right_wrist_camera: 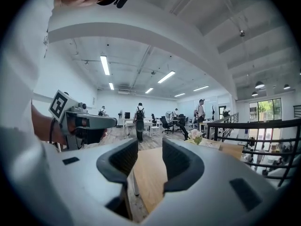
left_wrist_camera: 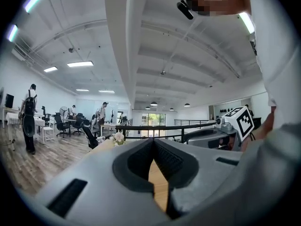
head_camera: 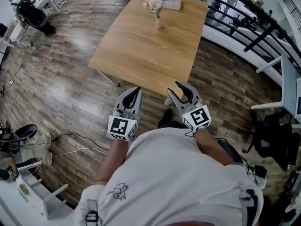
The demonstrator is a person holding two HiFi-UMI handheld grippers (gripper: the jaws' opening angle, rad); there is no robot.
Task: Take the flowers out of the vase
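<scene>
A small pale vase (head_camera: 158, 22) with pink and white flowers (head_camera: 154, 4) stands at the far end of the wooden table (head_camera: 141, 51). Both grippers hover at the table's near edge, far from the vase. My left gripper (head_camera: 136, 91) is shut, its fingertips meeting with nothing between them. To its right, my right gripper (head_camera: 175, 90) stands open and holds nothing. In the left gripper view the flowers (left_wrist_camera: 118, 138) show small beyond the closed jaws (left_wrist_camera: 153, 142). The right gripper view has the flowers (right_wrist_camera: 194, 135) beyond its parted jaws (right_wrist_camera: 150, 149).
A flat book (head_camera: 170, 3) lies behind the vase. A black railing (head_camera: 244, 27) runs along the table's right side, with a white desk (head_camera: 287, 88) beyond it. Cables (head_camera: 70, 145) trail over the wood floor at left. People stand at distant desks (right_wrist_camera: 139, 121).
</scene>
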